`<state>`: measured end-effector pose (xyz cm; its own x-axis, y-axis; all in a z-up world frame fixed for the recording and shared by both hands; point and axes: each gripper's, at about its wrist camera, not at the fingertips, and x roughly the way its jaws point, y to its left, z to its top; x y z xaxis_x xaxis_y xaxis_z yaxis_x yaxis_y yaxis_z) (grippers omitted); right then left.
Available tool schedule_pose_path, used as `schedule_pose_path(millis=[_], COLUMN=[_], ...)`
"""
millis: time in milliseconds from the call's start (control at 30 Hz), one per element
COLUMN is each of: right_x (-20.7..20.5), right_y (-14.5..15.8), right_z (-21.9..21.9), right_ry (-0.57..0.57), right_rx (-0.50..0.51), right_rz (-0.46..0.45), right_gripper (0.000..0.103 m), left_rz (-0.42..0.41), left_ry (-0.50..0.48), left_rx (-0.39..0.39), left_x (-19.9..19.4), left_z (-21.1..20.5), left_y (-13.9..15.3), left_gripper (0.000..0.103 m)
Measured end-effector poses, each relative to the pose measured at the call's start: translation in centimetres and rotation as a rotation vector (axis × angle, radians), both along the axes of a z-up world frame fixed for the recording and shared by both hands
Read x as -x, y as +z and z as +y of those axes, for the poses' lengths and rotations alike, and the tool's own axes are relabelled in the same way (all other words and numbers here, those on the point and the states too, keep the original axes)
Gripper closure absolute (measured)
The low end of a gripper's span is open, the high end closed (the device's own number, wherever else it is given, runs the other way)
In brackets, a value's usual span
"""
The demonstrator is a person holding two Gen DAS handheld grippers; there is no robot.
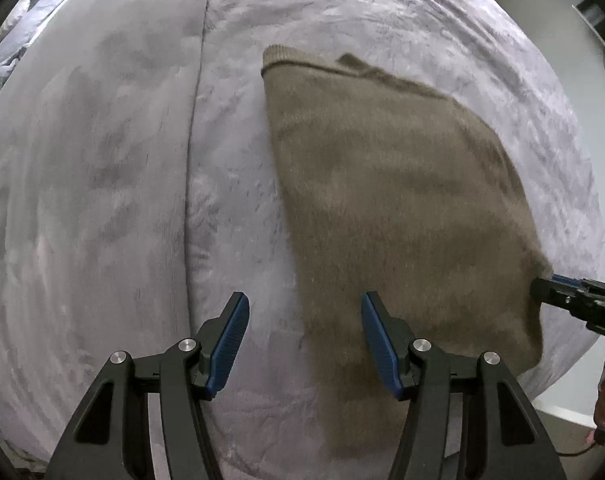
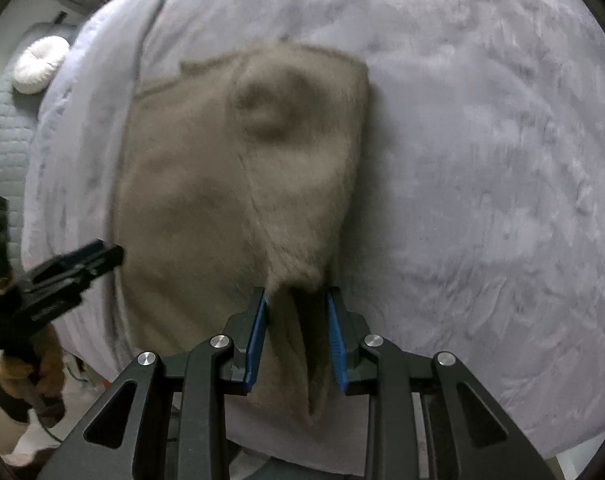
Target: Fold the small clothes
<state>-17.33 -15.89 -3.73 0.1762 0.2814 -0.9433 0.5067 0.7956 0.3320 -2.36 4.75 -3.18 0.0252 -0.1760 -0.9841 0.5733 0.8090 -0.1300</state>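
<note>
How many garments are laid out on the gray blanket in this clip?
1: a brown knit garment spread on the gray blanket. The right gripper pinches a fold at its near edge; the left gripper is open beside it. Others may lie out of view.

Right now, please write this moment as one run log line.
step: folding | right gripper: shut on garment edge, lifting it | left gripper: open, holding nothing | surface: blanket
</note>
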Motion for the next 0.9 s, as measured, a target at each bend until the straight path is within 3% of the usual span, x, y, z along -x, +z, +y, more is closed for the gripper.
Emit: schedule_pose_path(millis=[67,400,633,900], right_x=[0.4,0.9,0.7,-0.3], right_y=[-0.9,-1.2,0.6,3.0], right_z=[0.3,1.7,1.2,1.3], right_ry=[0.001,0.010,0.003,-0.009], right_rx=[0.001,0.028,0.038,0.057], right_rz=[0.033,0.097,0.113,0.074], right_gripper=[0.072,0.070,0.069,0.059], left_rz=[-0.006,0.024,0.049,0.026], left_ry=[0.006,0.019,0.051,0.086], left_rx=[-0.017,-0.054,-0.061,-0.067], left_x=[0.1,0.6,0.6,0.4], left_z=[0.1,1.1,1.5,2.5], left_y=[0.0,0.2,0.7,2.0], left_gripper=[0.032,0.032,0.032,0.032])
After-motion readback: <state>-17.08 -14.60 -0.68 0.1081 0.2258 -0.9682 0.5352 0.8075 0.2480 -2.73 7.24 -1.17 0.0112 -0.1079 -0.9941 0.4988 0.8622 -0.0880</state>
